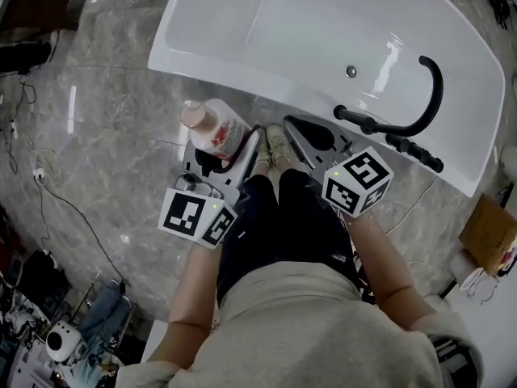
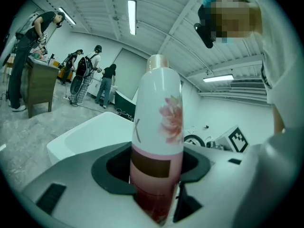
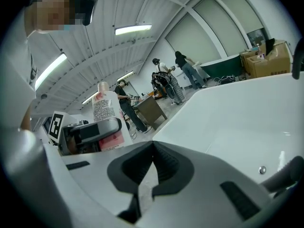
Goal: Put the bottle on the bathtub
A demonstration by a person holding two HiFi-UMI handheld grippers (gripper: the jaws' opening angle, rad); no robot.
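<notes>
Jaws of the left gripper pinch the bottle low on its body, cap up, just short of the bathtub rim, likely so it can be stood there. Beside it, the right gripper is closed on nothing, kept clear.

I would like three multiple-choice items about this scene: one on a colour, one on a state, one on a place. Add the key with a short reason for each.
1. What colour is the bathtub?
A white
B black
C pink

2. How is the right gripper?
A wide open
B shut on a cloth
C shut, empty

3. Where is the bottle?
A in the bathtub
B in the left gripper
C in the right gripper

Key:
1 A: its whole shell is white.
2 C: its jaws meet with nothing between.
3 B: that gripper's jaws press the bottle's sides.
</notes>
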